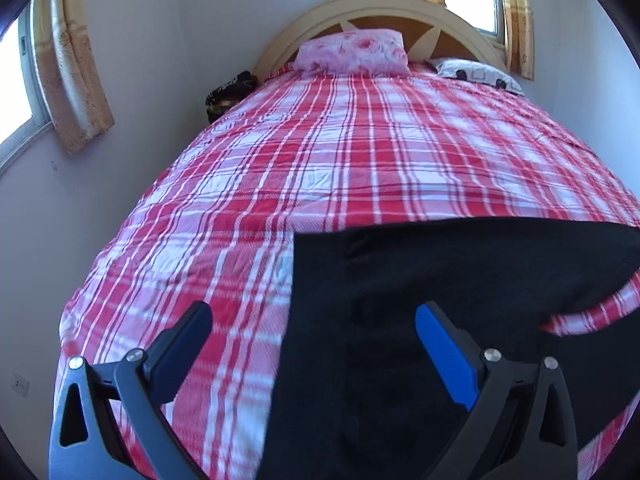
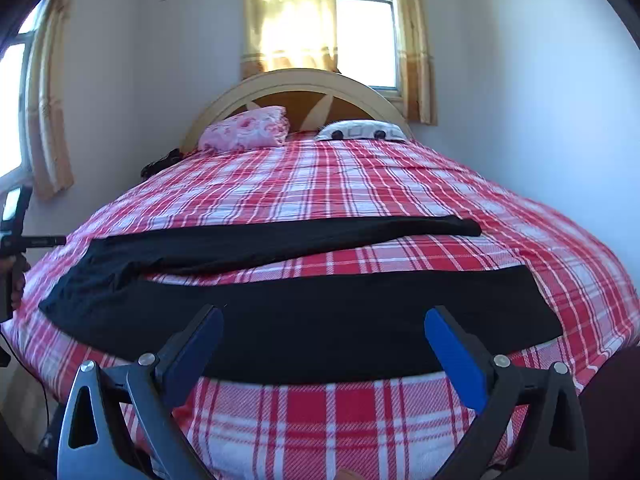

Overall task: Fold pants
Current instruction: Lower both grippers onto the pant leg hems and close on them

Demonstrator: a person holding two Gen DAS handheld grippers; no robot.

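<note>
Black pants (image 2: 304, 320) lie spread flat across the near end of a bed with a red and white plaid cover (image 2: 360, 184), waist at the left, two legs stretching right with a gap between them. My right gripper (image 2: 324, 320) is open and empty, hovering over the near leg. In the left wrist view the pants (image 1: 440, 288) fill the lower right. My left gripper (image 1: 314, 316) is open and empty above the waist end's left edge. The left gripper also shows at the far left of the right wrist view (image 2: 16, 240).
A pink floral pillow (image 2: 246, 128) and a white patterned pillow (image 2: 360, 130) lie at the rounded wooden headboard (image 2: 296, 80). A dark bundle (image 1: 230, 92) sits between bed and left wall. Curtained windows are behind and to the left. Walls close both sides.
</note>
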